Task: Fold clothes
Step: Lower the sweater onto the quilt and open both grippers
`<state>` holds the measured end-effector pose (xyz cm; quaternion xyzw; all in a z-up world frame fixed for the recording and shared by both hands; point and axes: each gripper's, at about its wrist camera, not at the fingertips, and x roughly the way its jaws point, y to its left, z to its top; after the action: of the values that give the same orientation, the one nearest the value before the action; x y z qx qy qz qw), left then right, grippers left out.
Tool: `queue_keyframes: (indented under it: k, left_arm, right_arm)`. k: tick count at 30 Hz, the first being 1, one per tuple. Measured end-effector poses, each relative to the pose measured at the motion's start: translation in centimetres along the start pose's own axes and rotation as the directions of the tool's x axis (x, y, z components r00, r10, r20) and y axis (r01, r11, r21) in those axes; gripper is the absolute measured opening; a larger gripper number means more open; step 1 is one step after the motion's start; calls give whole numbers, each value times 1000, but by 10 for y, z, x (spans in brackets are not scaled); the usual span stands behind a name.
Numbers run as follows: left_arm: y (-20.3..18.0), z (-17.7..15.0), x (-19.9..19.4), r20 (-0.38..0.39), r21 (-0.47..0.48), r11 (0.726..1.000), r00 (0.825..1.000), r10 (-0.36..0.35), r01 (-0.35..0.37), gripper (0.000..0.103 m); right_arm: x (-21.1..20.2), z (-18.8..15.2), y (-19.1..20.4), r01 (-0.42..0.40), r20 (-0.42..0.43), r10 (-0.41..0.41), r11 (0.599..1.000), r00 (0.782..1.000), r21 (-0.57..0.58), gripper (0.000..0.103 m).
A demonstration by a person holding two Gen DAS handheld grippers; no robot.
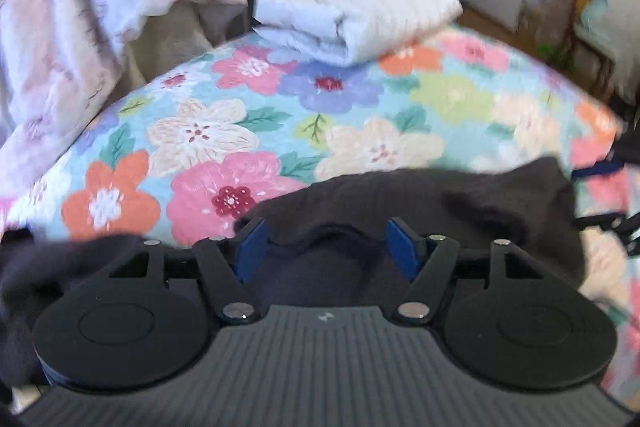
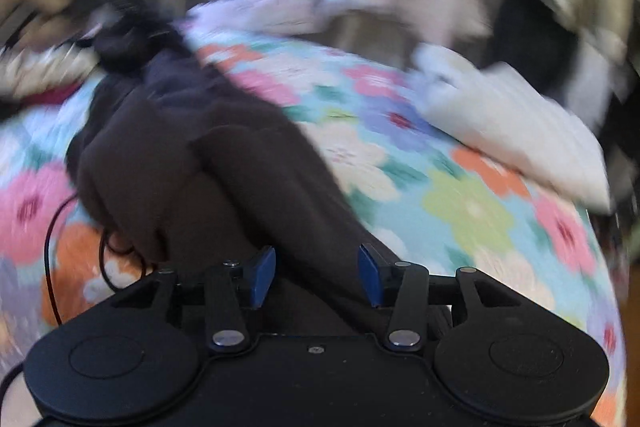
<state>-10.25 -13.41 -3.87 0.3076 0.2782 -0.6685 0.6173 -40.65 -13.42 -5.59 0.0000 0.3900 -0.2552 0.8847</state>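
A dark brown garment point(image 1: 420, 211) lies crumpled on the floral bedspread point(image 1: 280, 115) at the near edge. My left gripper point(image 1: 326, 247) is open, its blue pads point(image 1: 250, 251) wide apart over the garment's near hem. In the right wrist view the same dark garment point(image 2: 208, 163) runs in a long bunched strip from the far left to my right gripper point(image 2: 316, 275), which is open with the cloth passing between its blue pads point(image 2: 264, 277). That view is motion-blurred.
A folded white garment point(image 1: 356, 15) sits at the far side of the bed; it also shows in the right wrist view point(image 2: 512, 131). A pale pink blanket point(image 1: 80, 7) is heaped at the left. A thin dark cord point(image 2: 52, 247) lies at the left.
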Motion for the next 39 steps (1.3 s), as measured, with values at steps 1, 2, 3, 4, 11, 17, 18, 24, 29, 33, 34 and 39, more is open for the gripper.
queue_keyframes:
  k: [1,2,3,4,11,17,18,24,29,33,34,39]
  left_arm:
    - [8,4,12,-49,-13,1000,999,-19,19,68]
    - [15,7,23,-96,-29,999,995,-39,37,68]
    - [24,9,33,-116,-68,996,991,-62,54,68]
    - [33,11,43,-134,-106,992,987,-85,71,68]
    - [61,26,103,-242,-278,956,957,-161,91,78]
    - [65,23,149,-212,-445,872,922,-325,205,5]
    - [63,23,152,-192,-446,867,922,-336,223,5]
    - [32,60,139,-46,-311,915,957,-287,259,2]
    - [-14,132,121,134,-148,935,943,-303,322,2]
    - [-61,196,111,268,-47,934,905,-330,354,2]
    - [-75,211,111,293,-21,935,896,-333,355,2]
    - [-153,249,133,277,116,956,915,-293,271,5]
  right_arm:
    - [6,6,4,-7,-5,7,999,1000,-42,51]
    - [11,10,6,-19,-12,18,998,1000,-66,52]
    - [16,14,7,-31,-19,30,996,999,-89,52]
    - [21,16,8,-38,-23,36,994,999,-102,52]
    - [62,14,-8,-46,-63,40,993,997,-111,61]
    - [89,10,-21,-68,-88,61,994,994,-87,61]
    - [93,10,-25,-79,-90,72,995,993,-67,58]
    - [103,9,-84,-9,-79,30,967,996,256,12]
    - [53,-3,-143,45,59,-87,856,994,514,11]
    - [-1,-20,-165,134,106,-244,788,964,600,11]
    - [-14,-26,-171,153,107,-280,762,954,629,11]
    - [-34,-58,-193,249,21,-369,667,929,702,11]
